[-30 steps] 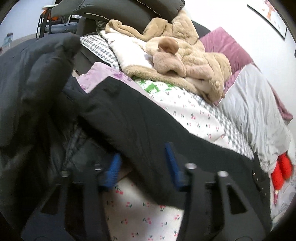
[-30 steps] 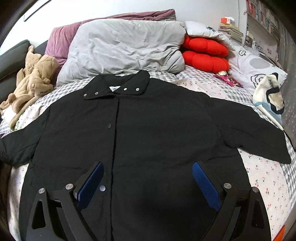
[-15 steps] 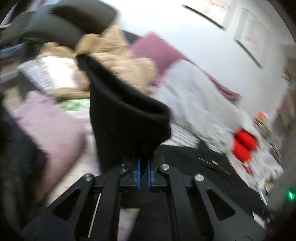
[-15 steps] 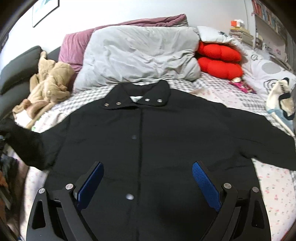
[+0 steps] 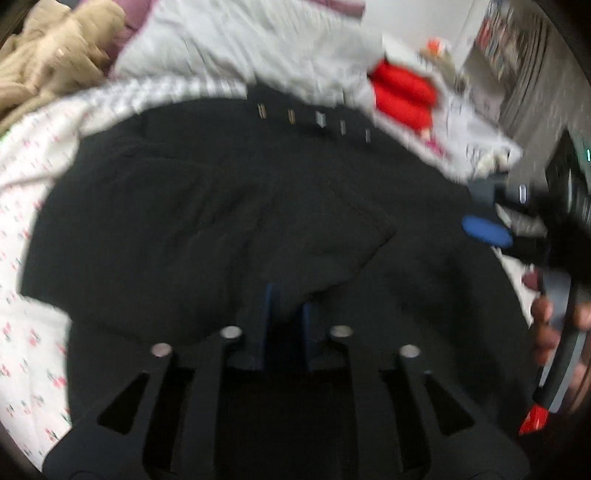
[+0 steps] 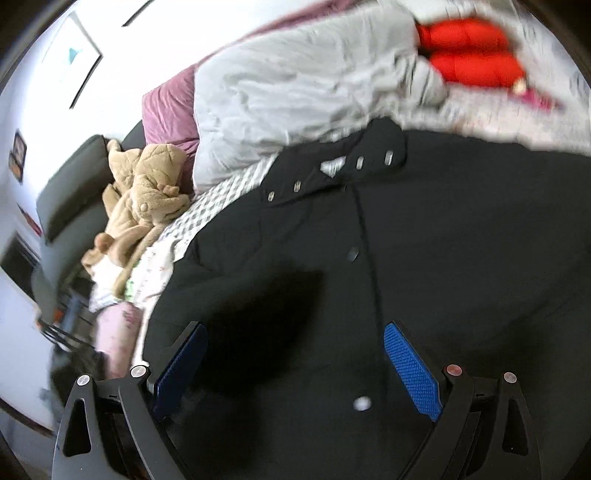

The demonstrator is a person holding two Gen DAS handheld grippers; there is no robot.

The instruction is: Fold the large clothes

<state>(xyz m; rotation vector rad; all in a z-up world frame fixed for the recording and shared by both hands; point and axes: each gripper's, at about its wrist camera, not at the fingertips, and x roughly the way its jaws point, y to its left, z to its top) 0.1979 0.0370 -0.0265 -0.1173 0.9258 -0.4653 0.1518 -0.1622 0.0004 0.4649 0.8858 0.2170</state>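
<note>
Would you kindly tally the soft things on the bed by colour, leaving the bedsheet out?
Black: 1, the jacket
Grey: 1, the duvet
Red: 2, the cushions
Tan: 1, the plush garment
Mauve: 1, the pillow
Total: 6

The left wrist view is smeared by motion, so the black jacket's [image 5: 207,206] snaps are reduced to streaks, the right hand [image 5: 554,325] is cut by the edge, and the left gripper's [image 5: 286,325] grip cannot be judged.

Black jacket [image 6: 443,229] on cherry-print white sheet [image 5: 33,155], grey duvet [image 6: 295,85], red cushions [image 6: 469,51], tan plush [image 6: 144,192]
</note>
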